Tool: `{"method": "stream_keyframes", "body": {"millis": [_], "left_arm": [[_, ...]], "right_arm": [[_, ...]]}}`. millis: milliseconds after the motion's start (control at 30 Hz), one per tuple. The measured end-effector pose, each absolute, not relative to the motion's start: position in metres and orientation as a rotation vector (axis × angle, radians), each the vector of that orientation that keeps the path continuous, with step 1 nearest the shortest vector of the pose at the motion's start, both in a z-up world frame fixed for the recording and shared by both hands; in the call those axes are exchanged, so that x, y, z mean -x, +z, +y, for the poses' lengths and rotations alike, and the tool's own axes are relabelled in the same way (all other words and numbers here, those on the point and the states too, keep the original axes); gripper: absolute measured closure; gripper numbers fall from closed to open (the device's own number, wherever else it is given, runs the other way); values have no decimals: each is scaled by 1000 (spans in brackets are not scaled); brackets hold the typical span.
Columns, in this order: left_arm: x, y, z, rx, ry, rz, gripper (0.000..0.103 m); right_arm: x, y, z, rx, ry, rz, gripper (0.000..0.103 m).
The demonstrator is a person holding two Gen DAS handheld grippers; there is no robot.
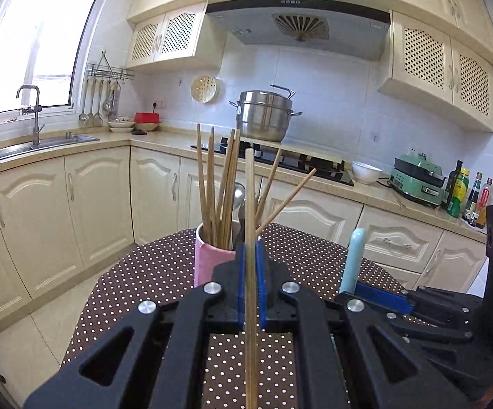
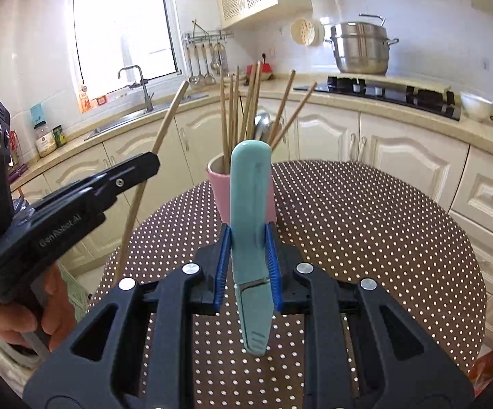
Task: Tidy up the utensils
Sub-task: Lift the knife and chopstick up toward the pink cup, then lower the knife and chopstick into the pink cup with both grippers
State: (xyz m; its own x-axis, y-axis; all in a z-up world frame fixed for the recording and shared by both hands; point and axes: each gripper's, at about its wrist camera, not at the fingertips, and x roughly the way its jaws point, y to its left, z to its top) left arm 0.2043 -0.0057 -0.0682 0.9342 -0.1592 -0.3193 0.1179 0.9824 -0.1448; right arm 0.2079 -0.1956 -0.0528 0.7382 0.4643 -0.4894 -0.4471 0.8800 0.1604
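Note:
My left gripper [image 1: 250, 248] is shut on a single wooden chopstick [image 1: 250, 204], which stands nearly upright between the blue pads. Just beyond it a pink cup [image 1: 208, 259] on the dotted tablecloth [image 1: 150, 272] holds several chopsticks and a metal spoon [image 1: 238, 194]. My right gripper [image 2: 248, 238] is shut on a light teal utensil handle [image 2: 249, 197], held upright in front of the pink cup [image 2: 220, 191]. In the right wrist view the left gripper [image 2: 150, 165] comes in from the left with its chopstick [image 2: 150, 167] slanting up. A hand [image 2: 46, 310] grips its handle.
The round table [image 2: 382, 225] with the brown dotted cloth stands before cream kitchen cabinets. On the counter behind are a sink [image 1: 41, 141], a hob with a steel steamer pot [image 1: 265, 116], a white bowl [image 1: 365, 172], a green appliance [image 1: 417, 180] and several bottles [image 1: 464, 194].

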Motion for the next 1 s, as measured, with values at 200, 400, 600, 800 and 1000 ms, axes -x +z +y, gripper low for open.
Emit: {"method": "stream_keyframes", "body": {"millis": [200, 400, 600, 800, 1000], "left_arm": [[-207, -59, -1, 130, -142, 286, 97], [-217, -40, 16, 191, -198, 214, 97], [-238, -17, 25, 212, -190, 119, 97], [-266, -6, 34, 270, -209, 54, 97], [-293, -6, 33, 299, -211, -55, 97]], "right_arm": [[-207, -41, -192, -36, 505, 489, 82], [-216, -20, -194, -79, 541, 429, 82], [-231, 3, -190, -101, 580, 364, 82], [-253, 14, -186, -127, 591, 319, 82], [-284, 22, -182, -155, 613, 302, 82]]}}
